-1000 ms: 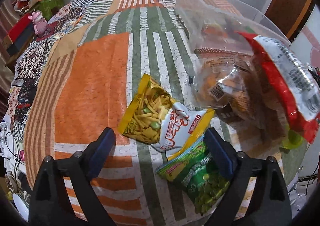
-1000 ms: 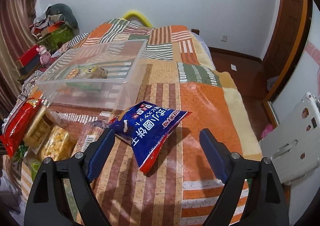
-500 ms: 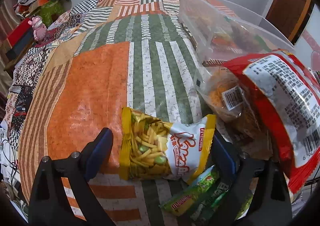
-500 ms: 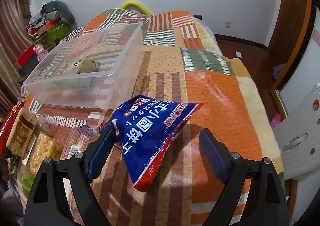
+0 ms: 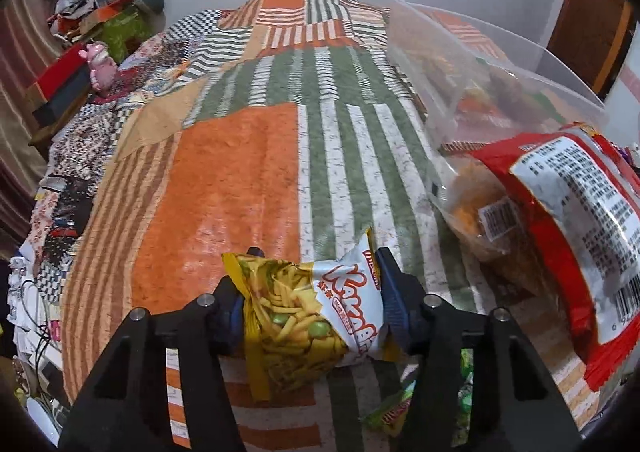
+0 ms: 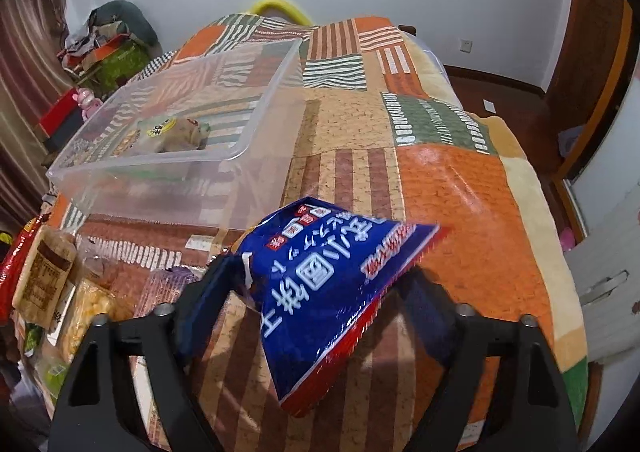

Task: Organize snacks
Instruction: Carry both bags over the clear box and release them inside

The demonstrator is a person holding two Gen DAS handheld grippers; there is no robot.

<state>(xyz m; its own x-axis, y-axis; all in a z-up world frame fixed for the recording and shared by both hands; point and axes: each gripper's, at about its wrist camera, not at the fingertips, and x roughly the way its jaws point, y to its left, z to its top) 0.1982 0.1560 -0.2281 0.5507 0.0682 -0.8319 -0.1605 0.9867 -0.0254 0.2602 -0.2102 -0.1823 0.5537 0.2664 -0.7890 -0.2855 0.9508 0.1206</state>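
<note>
My left gripper (image 5: 312, 284) is shut on a yellow-and-white snack bag (image 5: 308, 312) with fries and peas printed on it, held just above the quilt. My right gripper (image 6: 316, 284) is shut on a blue snack bag (image 6: 328, 284) with white characters and a red edge, lifted off the bed. A clear plastic bin (image 6: 192, 156) stands on the bed beyond the blue bag, with a few snack packs (image 6: 176, 132) inside. The bin also shows at the right in the left wrist view (image 5: 480, 64).
A red-and-white bag (image 5: 576, 236) and clear packs of orange snacks (image 5: 480, 212) lie right of the left gripper. A green bag (image 5: 396, 408) lies under it. More packs (image 6: 48, 272) lie left of the right gripper. The patchwork quilt (image 5: 240, 180) covers the bed.
Both grippers moved forward and closed. The left one closed on the yellow-and-white bag and the right one on the blue bag; both bags have come up off the quilt.
</note>
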